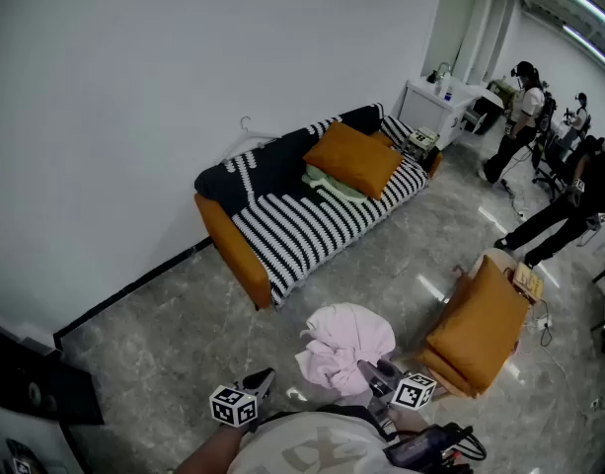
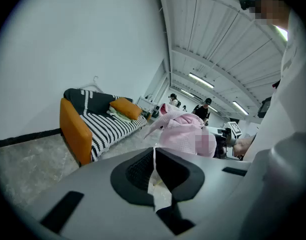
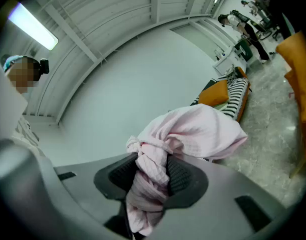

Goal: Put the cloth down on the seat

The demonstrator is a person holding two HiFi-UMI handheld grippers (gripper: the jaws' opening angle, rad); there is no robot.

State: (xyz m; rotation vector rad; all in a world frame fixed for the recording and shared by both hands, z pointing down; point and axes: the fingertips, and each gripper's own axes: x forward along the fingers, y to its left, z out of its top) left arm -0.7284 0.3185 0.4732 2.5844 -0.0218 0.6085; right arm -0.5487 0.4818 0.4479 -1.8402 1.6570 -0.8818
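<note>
In the right gripper [image 3: 152,171] jaws: pink cloth [image 3: 192,134], held tight.
The left gripper [image 2: 155,174]: jaws shut, empty.
Far ahead of the jaws: seat [image 1: 317,227]; carry the cloth there first, then let go.

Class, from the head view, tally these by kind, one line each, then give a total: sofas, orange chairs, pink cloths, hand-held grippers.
Sofa: 1
Orange chair: 1
Pink cloth: 1
Grippers: 2, left gripper and right gripper
Total: 5

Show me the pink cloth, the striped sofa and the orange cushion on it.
pink cloth [image 1: 346,339], head view, top of the bundle.
striped sofa [image 1: 312,230], head view, bare seat.
orange cushion [image 1: 353,158], head view, its middle.
</note>
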